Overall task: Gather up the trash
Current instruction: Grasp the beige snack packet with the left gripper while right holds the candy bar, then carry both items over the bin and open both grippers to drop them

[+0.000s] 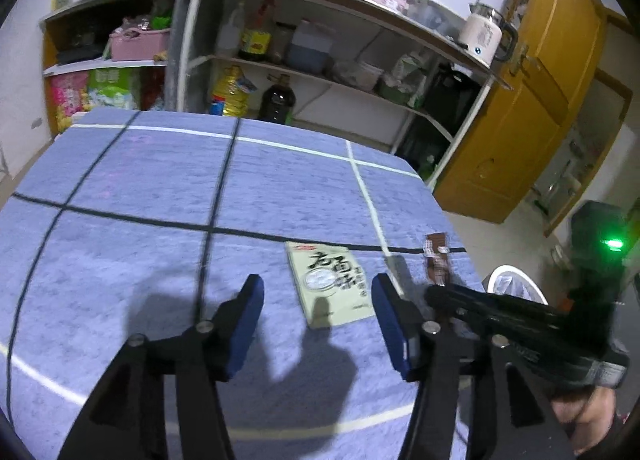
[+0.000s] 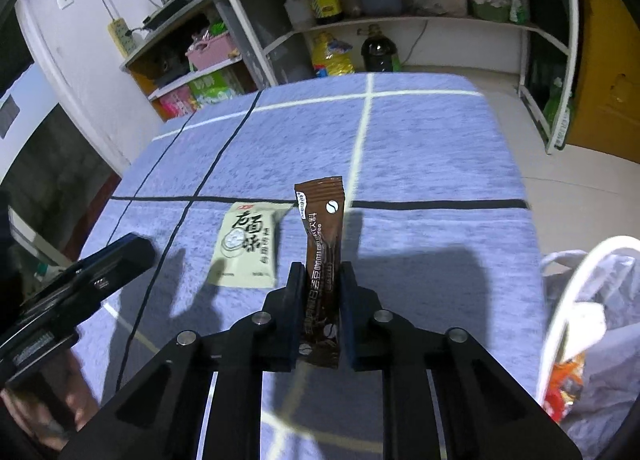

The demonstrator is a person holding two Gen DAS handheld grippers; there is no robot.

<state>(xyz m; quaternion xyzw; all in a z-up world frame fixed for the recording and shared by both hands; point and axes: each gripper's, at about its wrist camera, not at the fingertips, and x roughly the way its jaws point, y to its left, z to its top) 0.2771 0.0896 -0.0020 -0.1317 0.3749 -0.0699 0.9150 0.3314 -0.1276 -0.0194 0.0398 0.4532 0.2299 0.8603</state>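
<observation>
Between the right gripper's (image 2: 319,272) blue-padded fingers (image 2: 295,300) stands a brown coffee stick sachet (image 2: 322,244), long and narrow, glossy, printed with white lettering and a small white bean logo near its crimped top edge. The pads press its lower half from both sides, and its upper half juts out toward twelve o'clock above the blue checked tablecloth (image 2: 420,148). At ten o'clock from that grip a pale green snack packet (image 2: 249,246) with bold black characters lies flat on the cloth, apart from the sachet. At three o'clock, off the table edge, a white bin (image 2: 576,284) lined with a clear bag holds an orange wrapper (image 2: 566,384).

The left gripper (image 1: 318,298) hovers with fingers (image 1: 250,312) spread wide, holding nothing, the green packet (image 1: 330,284) lying on the cloth between their tips. The sachet (image 1: 436,260) shows at two o'clock.
</observation>
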